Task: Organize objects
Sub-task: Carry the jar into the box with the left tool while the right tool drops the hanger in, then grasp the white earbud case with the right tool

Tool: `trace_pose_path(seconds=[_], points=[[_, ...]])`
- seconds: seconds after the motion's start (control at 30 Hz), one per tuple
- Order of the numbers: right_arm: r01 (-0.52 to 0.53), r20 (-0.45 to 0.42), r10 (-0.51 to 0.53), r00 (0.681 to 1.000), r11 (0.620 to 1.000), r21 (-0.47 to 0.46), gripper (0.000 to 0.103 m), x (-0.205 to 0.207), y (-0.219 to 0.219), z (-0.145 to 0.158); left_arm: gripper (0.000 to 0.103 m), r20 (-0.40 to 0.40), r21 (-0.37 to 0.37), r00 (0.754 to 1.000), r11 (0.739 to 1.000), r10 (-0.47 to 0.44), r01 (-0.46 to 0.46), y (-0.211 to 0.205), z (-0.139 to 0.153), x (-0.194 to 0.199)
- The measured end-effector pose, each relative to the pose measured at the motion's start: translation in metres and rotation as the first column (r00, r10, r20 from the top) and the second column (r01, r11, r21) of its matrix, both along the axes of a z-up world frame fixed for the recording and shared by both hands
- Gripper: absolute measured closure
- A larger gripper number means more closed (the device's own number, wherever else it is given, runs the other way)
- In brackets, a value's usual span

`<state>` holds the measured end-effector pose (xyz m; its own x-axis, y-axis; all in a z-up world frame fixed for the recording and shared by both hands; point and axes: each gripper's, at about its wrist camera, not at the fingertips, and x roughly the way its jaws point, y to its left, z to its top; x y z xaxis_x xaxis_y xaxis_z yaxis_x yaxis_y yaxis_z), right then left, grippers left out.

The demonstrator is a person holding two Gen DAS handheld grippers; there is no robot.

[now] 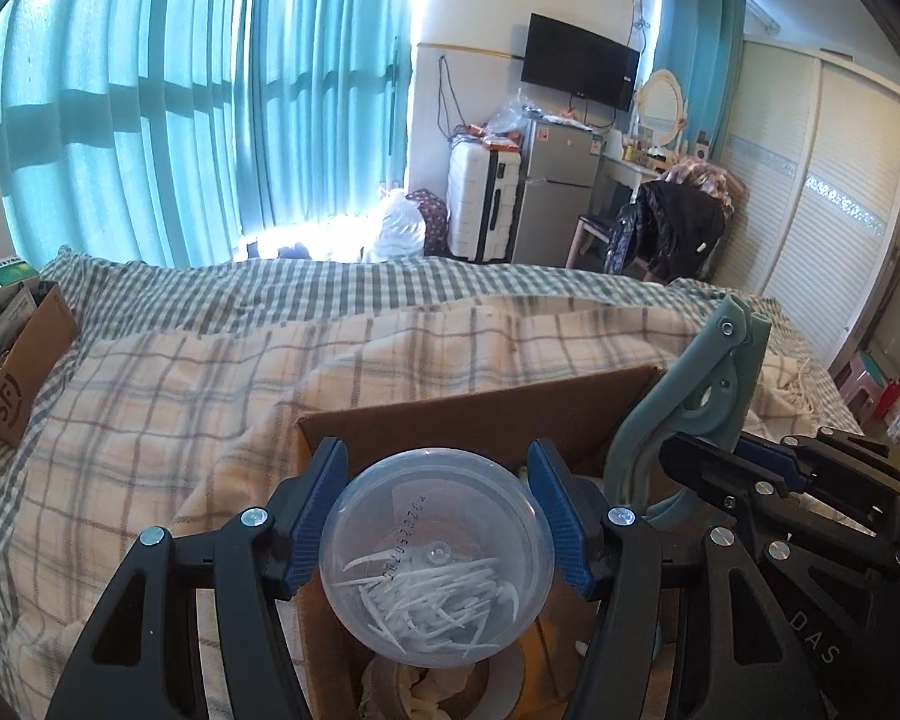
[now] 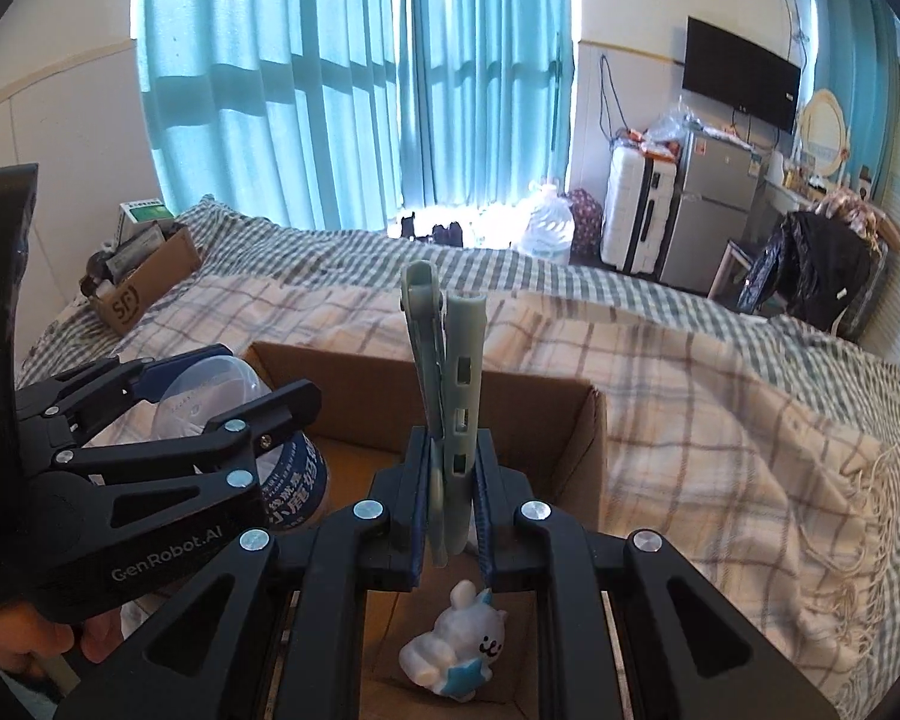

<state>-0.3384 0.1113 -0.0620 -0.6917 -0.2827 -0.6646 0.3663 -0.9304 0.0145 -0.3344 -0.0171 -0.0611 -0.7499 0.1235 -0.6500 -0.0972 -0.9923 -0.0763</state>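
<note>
My left gripper is shut on a clear round plastic container of white floss picks, held over the open cardboard box. It also shows in the right wrist view, where a blue-labelled part shows under the gripper. My right gripper is shut on a grey-green plastic clamp tool, held upright above the same box. The tool and right gripper show at the right of the left wrist view. A small white toy figure lies on the box floor.
The box rests on a plaid blanket on a checked bed. A second cardboard box with items stands at the bed's far left. A tape roll lies in the box. A suitcase, fridge and chair stand beyond.
</note>
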Motion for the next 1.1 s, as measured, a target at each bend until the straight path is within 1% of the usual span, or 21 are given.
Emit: trace_pose_path(seconds=[0.07, 0.13, 0.17, 0.2, 0.23, 0.27, 0.3, 0.37, 0.4, 0.43, 0.5, 0.57, 0.63, 0.67, 0.7, 0.73, 0.87, 0.97, 1.03, 1.1], points=[[0.014, -0.006, -0.014, 1.000, 1.000, 0.001, 0.091, 0.004, 0.004, 0.004, 0.038, 0.002, 0.004, 1.000, 1.000, 0.002, -0.002, 0.000, 0.005, 0.003], [0.025, -0.027, -0.026, 0.999, 1.000, -0.009, 0.087, 0.011, 0.007, 0.015, 0.034, -0.003, 0.010, 1.000, 1.000, 0.014, -0.014, -0.001, 0.013, 0.007], [0.039, -0.039, -0.039, 0.998, 0.999, -0.007, 0.075, 0.015, 0.010, 0.023, 0.021, -0.007, 0.013, 1.000, 1.000, 0.013, -0.013, -0.001, 0.021, 0.010], [0.049, -0.048, -0.050, 0.998, 0.999, -0.003, 0.061, 0.019, 0.012, 0.030, 0.007, -0.009, 0.008, 1.000, 1.000, 0.013, -0.013, 0.000, 0.028, 0.015], [0.057, -0.056, -0.057, 0.997, 0.998, -0.002, 0.055, 0.024, 0.014, 0.038, 0.005, -0.018, -0.005, 1.000, 1.000, 0.020, -0.020, 0.001, 0.036, 0.021], [0.062, -0.067, -0.062, 0.996, 0.998, -0.003, 0.053, 0.032, 0.019, 0.049, 0.005, -0.033, -0.013, 0.999, 1.000, 0.019, -0.020, 0.001, 0.043, 0.028], [0.066, -0.081, -0.066, 0.995, 0.998, 0.000, 0.053, 0.039, 0.022, 0.058, 0.005, -0.044, -0.020, 0.999, 1.000, 0.014, -0.015, 0.000, 0.051, 0.034], [0.076, -0.109, -0.074, 0.991, 0.997, 0.014, 0.052, 0.056, 0.029, 0.075, 0.004, -0.047, -0.030, 0.999, 0.999, 0.015, -0.016, 0.000, 0.067, 0.050], [0.082, -0.122, -0.078, 0.989, 0.996, 0.022, 0.050, 0.068, 0.034, 0.085, 0.002, -0.047, -0.029, 0.999, 0.999, 0.016, -0.018, -0.001, 0.074, 0.057], [0.087, -0.130, -0.083, 0.988, 0.996, 0.027, 0.047, 0.076, 0.038, 0.093, 0.001, -0.049, -0.027, 0.999, 0.999, 0.019, -0.020, -0.002, 0.080, 0.066], [0.095, -0.148, -0.090, 0.985, 0.995, 0.029, 0.034, 0.099, 0.046, 0.110, 0.000, -0.066, -0.026, 0.998, 0.999, 0.026, -0.028, -0.005, 0.094, 0.090], [0.102, -0.171, -0.098, 0.981, 0.995, 0.020, 0.031, 0.125, 0.053, 0.126, 0.000, -0.079, -0.029, 0.996, 0.999, 0.031, -0.033, -0.006, 0.104, 0.112], [0.107, -0.181, -0.102, 0.978, 0.994, 0.019, 0.028, 0.144, 0.057, 0.136, 0.000, -0.084, -0.031, 0.996, 0.999, 0.035, -0.038, -0.009, 0.110, 0.133], [0.109, -0.188, -0.103, 0.977, 0.994, 0.020, 0.025, 0.158, 0.058, 0.140, 0.000, -0.088, -0.032, 0.995, 0.999, 0.039, -0.042, -0.011, 0.112, 0.144], [0.110, -0.194, -0.104, 0.976, 0.994, 0.019, 0.022, 0.168, 0.059, 0.142, 0.000, -0.089, -0.033, 0.995, 0.999, 0.040, -0.044, -0.012, 0.113, 0.154], [0.108, -0.197, -0.102, 0.975, 0.994, 0.018, 0.021, 0.177, 0.060, 0.144, 0.000, -0.091, -0.031, 0.995, 0.999, 0.041, -0.044, -0.012, 0.114, 0.165], [0.079, -0.194, -0.075, 0.978, 0.997, 0.017, 0.020, 0.216, 0.058, 0.140, 0.000, -0.075, -0.028, 0.997, 0.999, 0.033, -0.035, -0.017, 0.110, 0.201], [0.069, -0.187, -0.065, 0.980, 0.998, 0.014, 0.020, 0.241, 0.057, 0.128, 0.000, -0.077, -0.027, 0.996, 0.998, 0.055, -0.057, -0.020, 0.104, 0.222], [0.068, -0.177, -0.065, 0.982, 0.998, 0.010, 0.020, 0.248, 0.059, 0.119, 0.000, -0.076, -0.022, 0.995, 0.998, 0.061, -0.063, -0.021, 0.098, 0.234], [0.071, -0.162, -0.070, 0.984, 0.997, 0.001, 0.020, 0.254, 0.060, 0.104, 0.000, -0.076, -0.022, 0.995, 0.997, 0.068, -0.070, -0.021, 0.087, 0.245]])
